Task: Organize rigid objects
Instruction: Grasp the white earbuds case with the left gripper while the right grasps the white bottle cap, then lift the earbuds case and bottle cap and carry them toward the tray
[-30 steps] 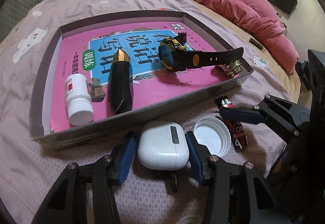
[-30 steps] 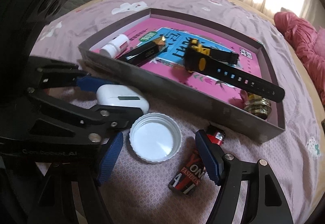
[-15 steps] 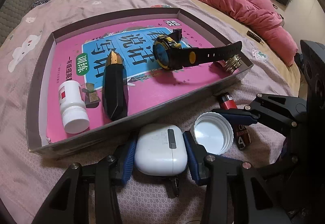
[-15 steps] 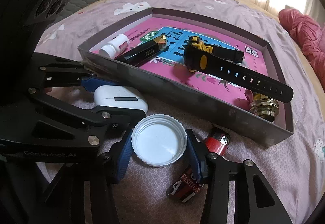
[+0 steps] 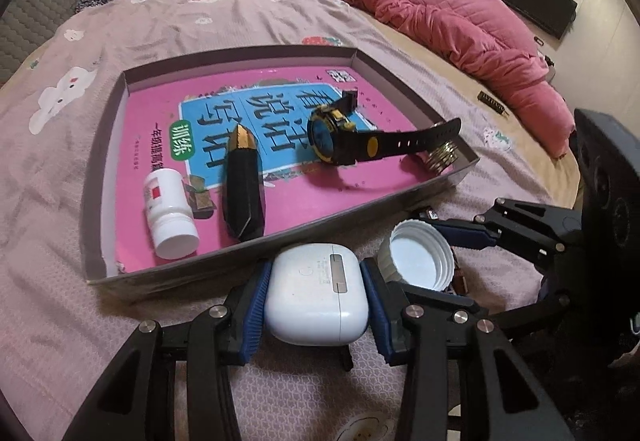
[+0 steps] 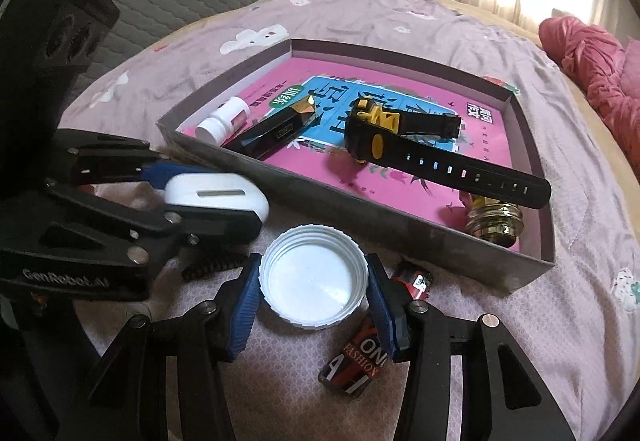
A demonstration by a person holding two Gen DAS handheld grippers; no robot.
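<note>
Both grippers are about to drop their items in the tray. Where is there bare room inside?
Free: the far strip of tray beyond the watch, and the left edge beside the pill bottle. Crowded: the near side, with the black case and the coins under the strap.

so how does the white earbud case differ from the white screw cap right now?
The smooth white plastic earbud case is a closed, rounded pebble shape; the round white ribbed screw cap is an open shallow disc, hollow side up. The case sits between the left gripper jaws, the cap between the right gripper jaws. Shared: both white plastic, both outside the grey cardboard tray, near its front wall.
</note>
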